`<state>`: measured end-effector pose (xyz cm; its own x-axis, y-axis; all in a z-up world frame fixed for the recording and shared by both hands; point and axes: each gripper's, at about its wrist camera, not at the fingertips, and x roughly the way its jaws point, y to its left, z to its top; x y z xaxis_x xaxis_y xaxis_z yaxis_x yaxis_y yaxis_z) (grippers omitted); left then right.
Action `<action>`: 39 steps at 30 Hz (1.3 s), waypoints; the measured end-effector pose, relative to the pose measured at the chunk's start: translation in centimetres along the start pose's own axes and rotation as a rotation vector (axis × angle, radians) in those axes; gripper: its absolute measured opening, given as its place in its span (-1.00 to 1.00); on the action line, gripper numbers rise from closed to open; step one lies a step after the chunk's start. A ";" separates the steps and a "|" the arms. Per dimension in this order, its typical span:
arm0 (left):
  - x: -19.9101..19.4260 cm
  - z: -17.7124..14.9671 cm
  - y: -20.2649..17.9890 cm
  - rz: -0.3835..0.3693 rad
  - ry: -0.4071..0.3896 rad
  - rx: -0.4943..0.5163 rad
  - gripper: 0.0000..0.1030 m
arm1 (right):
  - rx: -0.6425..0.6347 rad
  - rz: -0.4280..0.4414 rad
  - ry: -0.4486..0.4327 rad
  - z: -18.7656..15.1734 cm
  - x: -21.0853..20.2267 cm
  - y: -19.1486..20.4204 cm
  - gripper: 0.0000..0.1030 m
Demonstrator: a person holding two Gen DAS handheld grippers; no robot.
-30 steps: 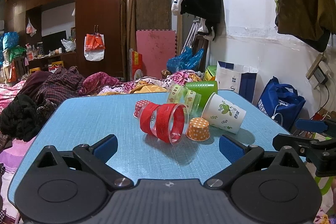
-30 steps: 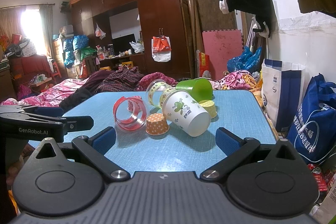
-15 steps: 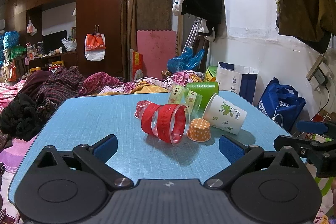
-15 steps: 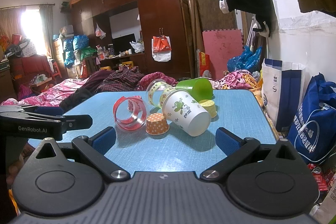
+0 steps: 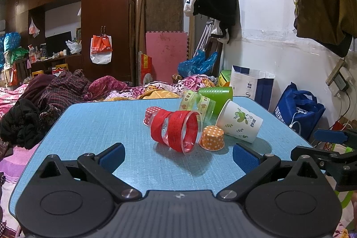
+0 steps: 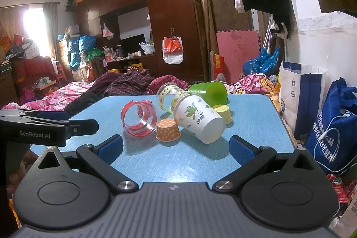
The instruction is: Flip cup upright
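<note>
Both claws hang spread and empty at the near edge of the table. From the left wrist, the left claw [image 5: 177, 152] has its jaws wide apart low in the frame, with the clear red-banded cup [image 5: 176, 129] lying on its side at centre, mouth toward the camera and well short of the pads. An orange dotted cup [image 5: 212, 137] sits upside down just right of it, seemingly touching, and a white leaf-print cup [image 5: 239, 122] lies tipped beyond that, leaning on a green cup [image 5: 215, 96] and a clear yellow-banded cup [image 5: 196, 102]; a red dotted cup [image 5: 150, 114] peeks from behind at centre left. The right claw's arm [image 5: 330, 148] juts in at the right edge. My worry here is that the cups are light and packed, so closing on the red-banded one could roll it or knock the orange one away. From the right wrist, the right claw [image 6: 176, 148] is likewise released, with the white cup [image 6: 198, 118] lying base-forward at centre, nearest its gap. The orange cup [image 6: 168, 129] stands just left of it and a yellow cup [image 6: 223, 113] sits behind, so a wide jaw may catch a neighbour, and squeezing thin paper could crush it. The left claw's arm [image 6: 44, 128] crosses the left of the frame, and the two could collide if they reach in together. The table's [image 6: 245, 104] right edge is close enough that a nudged cup might roll off.
</note>
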<state>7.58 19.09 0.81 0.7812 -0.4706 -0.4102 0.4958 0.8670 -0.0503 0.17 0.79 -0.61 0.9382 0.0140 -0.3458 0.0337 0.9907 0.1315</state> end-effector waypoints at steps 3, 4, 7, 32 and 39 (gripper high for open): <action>0.0 0.0 0.0 -0.001 -0.002 -0.001 1.00 | -0.001 0.002 0.000 0.0 -0.1 0.0 0.98; 0.0 0.0 0.0 -0.001 -0.003 -0.001 1.00 | -0.001 0.004 0.001 0.0 -0.1 0.0 0.98; 0.0 0.0 0.1 -0.004 -0.005 -0.004 1.00 | -0.002 0.017 -0.004 -0.1 -0.2 0.1 0.98; 3.5 0.5 5.2 0.058 -0.006 -0.081 1.00 | -0.225 0.081 0.337 6.9 11.0 -1.5 0.98; 3.5 0.3 5.6 -0.004 -0.001 -0.086 1.00 | -0.218 0.119 0.457 7.1 12.2 -2.5 0.84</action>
<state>13.16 22.26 -0.62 0.7795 -0.4745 -0.4091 0.4647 0.8758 -0.1303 13.92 -2.46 1.42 0.6833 0.1376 -0.7170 -0.1823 0.9831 0.0149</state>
